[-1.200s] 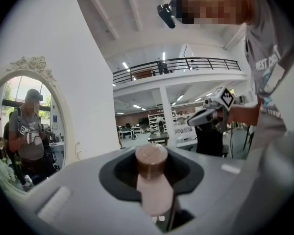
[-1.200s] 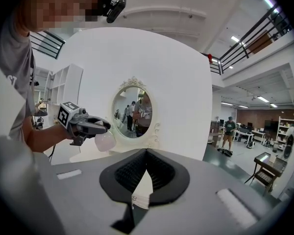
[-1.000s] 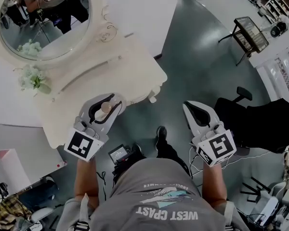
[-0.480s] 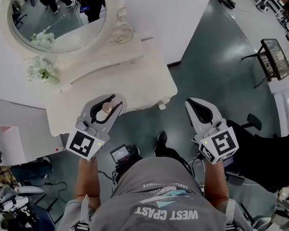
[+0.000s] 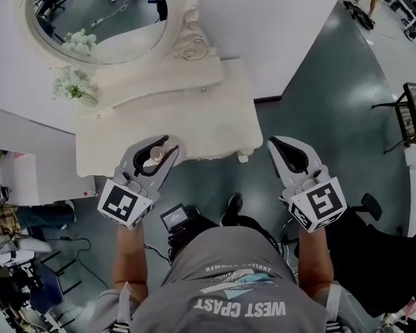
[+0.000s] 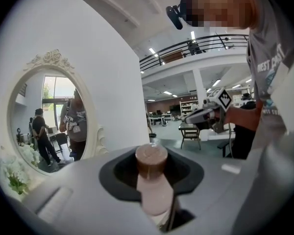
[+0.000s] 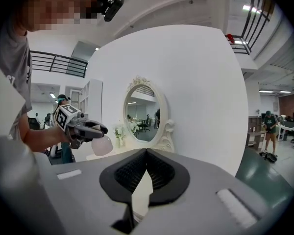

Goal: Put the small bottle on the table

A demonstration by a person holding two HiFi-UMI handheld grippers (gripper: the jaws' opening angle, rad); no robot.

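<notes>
Pink small bottle point(image 5: 156, 156) stays in left gripper point(image 5: 160, 144); table point(image 5: 201, 116) now ahead.

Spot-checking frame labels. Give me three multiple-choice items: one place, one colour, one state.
1. Where is the small bottle?
A. Lying on the floor
B. Between the jaws of the left gripper
C. Inside a box

2. What colour is the bottle's cap?
A. Brown
B. Blue
C. Green

3. How do the jaws of the right gripper stand?
A. Wide apart
B. Closed on the bottle
C. Together, with nothing between them

Answers:
1. B: the left gripper view shows the bottle upright between that gripper's pads.
2. A: the cap is brown above a pale pink body.
3. C: the right gripper view shows the pads meeting at their tips, and the gap behind them is empty.
</notes>
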